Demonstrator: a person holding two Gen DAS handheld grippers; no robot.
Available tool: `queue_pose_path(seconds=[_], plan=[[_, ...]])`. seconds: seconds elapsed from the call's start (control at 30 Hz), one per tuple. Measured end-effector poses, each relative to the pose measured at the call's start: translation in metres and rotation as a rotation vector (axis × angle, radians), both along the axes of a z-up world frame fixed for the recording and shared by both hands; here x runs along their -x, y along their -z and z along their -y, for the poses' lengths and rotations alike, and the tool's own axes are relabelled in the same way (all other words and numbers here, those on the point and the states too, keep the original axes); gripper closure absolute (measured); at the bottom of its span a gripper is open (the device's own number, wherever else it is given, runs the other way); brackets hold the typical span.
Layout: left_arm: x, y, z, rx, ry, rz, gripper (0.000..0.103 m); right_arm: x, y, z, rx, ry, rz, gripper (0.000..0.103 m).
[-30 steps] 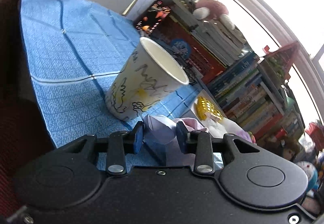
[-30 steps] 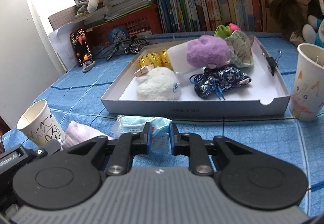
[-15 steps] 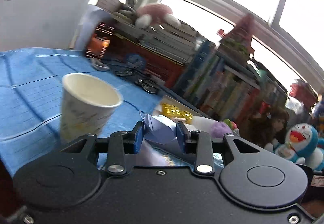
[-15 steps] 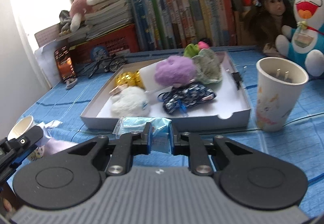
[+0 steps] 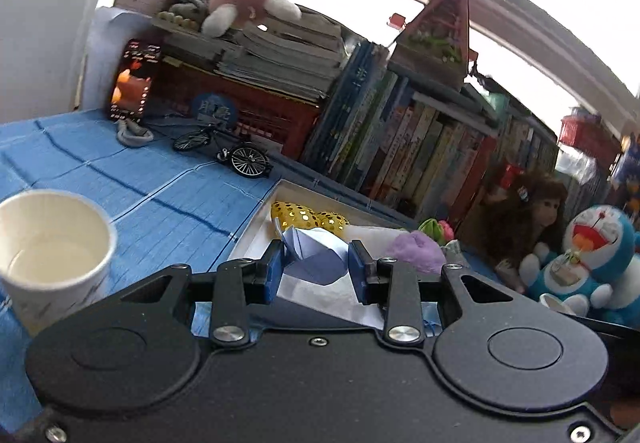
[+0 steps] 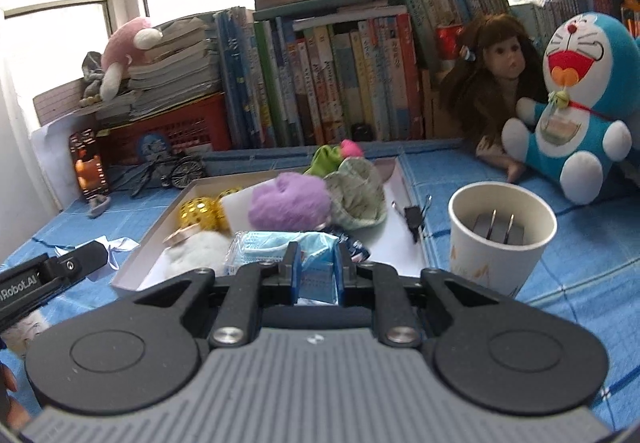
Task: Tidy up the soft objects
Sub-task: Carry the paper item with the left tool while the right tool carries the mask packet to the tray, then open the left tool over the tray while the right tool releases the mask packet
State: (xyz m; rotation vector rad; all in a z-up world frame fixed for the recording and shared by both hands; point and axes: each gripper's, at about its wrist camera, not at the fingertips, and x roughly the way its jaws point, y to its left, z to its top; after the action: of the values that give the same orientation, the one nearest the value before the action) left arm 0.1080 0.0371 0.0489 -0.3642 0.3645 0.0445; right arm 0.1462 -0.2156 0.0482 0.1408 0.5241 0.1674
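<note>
Left to right. Your left claw [image 5: 316, 269] is clamped on a pale lilac folded paper piece [image 5: 314, 255]; the blue pads [image 5: 274, 269] press both its sides, and it hangs in front of the near-left corner of the white tray [image 5: 256, 227]. An empty paper cup [image 5: 52, 243] stands on the blue bench cloth [image 5: 152, 183] to the left of that claw.

In the right wrist view the left claw's black body [image 6: 48, 275] shows at the left edge, paper tip poking out just left of the tray.

Tray contents, left to right: gold sequin balls [image 6: 198, 213], white fluffy plush [image 6: 200, 255] near the front wall, purple fluffy plush [image 6: 290, 201] mid-tray, green patterned fabric pouch [image 6: 356, 197] to its right, black binder clip [image 6: 414, 217] by the right wall.

Your right claw [image 6: 316, 271] is closed on a packaged blue face mask [image 6: 280, 249], held over the tray's near edge and hiding a dark patterned item behind it.

Right of the tray: a paper cup with a black plug inside [image 6: 500, 239]. Far right, a doll [image 6: 496, 83] and a blue cat plush [image 6: 580, 107] sit against the books [image 6: 320, 83].
</note>
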Motion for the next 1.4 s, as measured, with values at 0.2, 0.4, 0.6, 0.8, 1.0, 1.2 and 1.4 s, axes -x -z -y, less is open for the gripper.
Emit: queue_pose_path(seconds=[0.2,0.4,0.6,0.8,1.0,1.2,1.4], plan=[[-0.040,0.004,0.014,-0.073,0.020,-0.071,0.070,-0.017,0.015,-0.005,0.040,0.016,-0.039,0.083],[-0.072,0.014,0.025,-0.120,0.071,-0.168,0.070,-0.028,0.027,-0.011,0.050,-0.005,-0.079,0.083],[-0.094,0.022,0.027,-0.141,0.067,-0.207,0.070,-0.043,0.034,-0.018,0.029,0.002,-0.119,0.083],[-0.110,0.025,0.022,-0.129,0.049,-0.227,0.070,-0.056,0.039,-0.022,0.034,0.019,-0.135,0.087],[-0.123,0.027,0.024,-0.133,0.041,-0.237,0.070,-0.066,0.038,-0.028,0.047,0.016,-0.136,0.088],[-0.128,0.029,0.023,-0.134,0.025,-0.246,0.070,-0.074,0.039,-0.031,0.044,0.020,-0.141,0.088],[-0.135,0.032,0.018,-0.110,0.019,-0.274,0.069,-0.082,0.035,-0.028,0.014,0.028,-0.148,0.083]])
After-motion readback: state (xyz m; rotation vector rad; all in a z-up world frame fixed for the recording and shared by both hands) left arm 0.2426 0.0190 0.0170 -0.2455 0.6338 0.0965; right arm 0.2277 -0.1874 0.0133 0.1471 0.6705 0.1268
